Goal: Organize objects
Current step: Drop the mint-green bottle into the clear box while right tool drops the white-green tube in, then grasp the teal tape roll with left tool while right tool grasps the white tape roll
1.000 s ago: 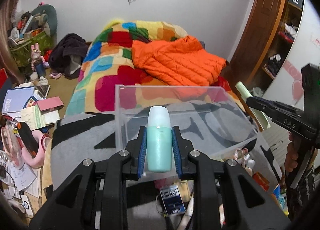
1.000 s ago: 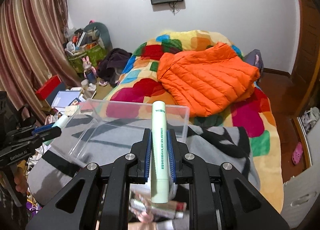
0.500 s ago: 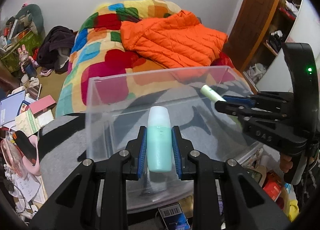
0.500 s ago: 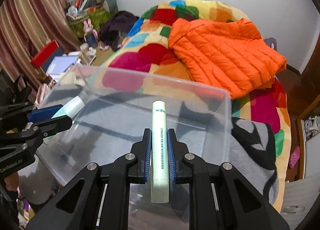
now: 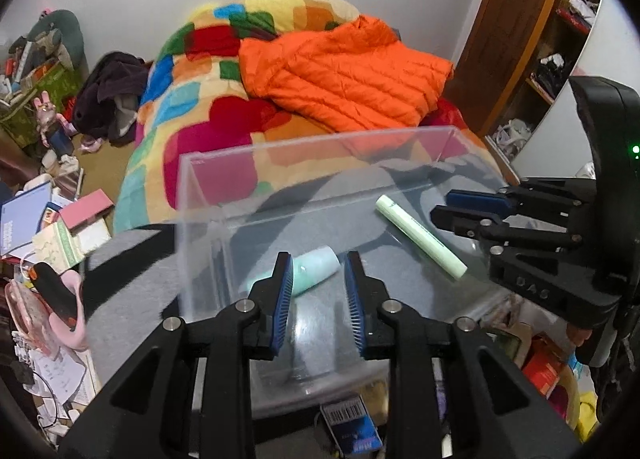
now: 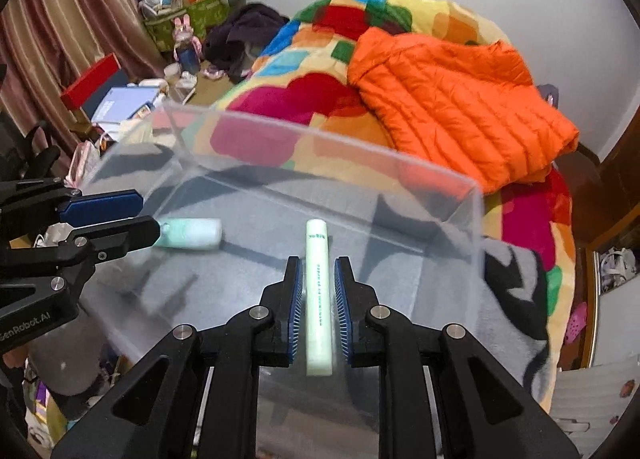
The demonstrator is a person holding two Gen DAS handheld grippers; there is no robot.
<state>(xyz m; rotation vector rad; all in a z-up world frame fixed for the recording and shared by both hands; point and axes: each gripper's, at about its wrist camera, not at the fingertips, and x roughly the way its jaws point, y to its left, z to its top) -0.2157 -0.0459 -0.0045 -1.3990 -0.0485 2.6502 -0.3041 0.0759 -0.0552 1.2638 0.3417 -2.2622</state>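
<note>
A clear plastic box (image 5: pixel 320 163) sits on a grey blanket at the foot of a bed. A teal bottle (image 5: pixel 316 269) lies on its side on the box floor, just ahead of my open left gripper (image 5: pixel 318 291). It also shows in the right wrist view (image 6: pixel 192 233). A pale green tube (image 6: pixel 318 291) lies in the box between the parted fingers of my right gripper (image 6: pixel 318 299), which is open and no longer grips it. The tube also shows in the left wrist view (image 5: pixel 420 237), beside the right gripper (image 5: pixel 460 209). The left gripper (image 6: pixel 116 215) shows at the box's left side.
An orange puffer jacket (image 5: pixel 344 75) lies on a colourful quilt (image 5: pixel 192 99) behind the box. Books, boxes and bags (image 5: pixel 48 219) clutter the floor to the left. A barcode-labelled pack (image 5: pixel 352 423) lies below the box's near wall. A wardrobe (image 5: pixel 532 19) stands at right.
Both grippers have opened over the box. The teal bottle has dropped from the left gripper and lies on its side. The green tube has been released from the right gripper into the box.
</note>
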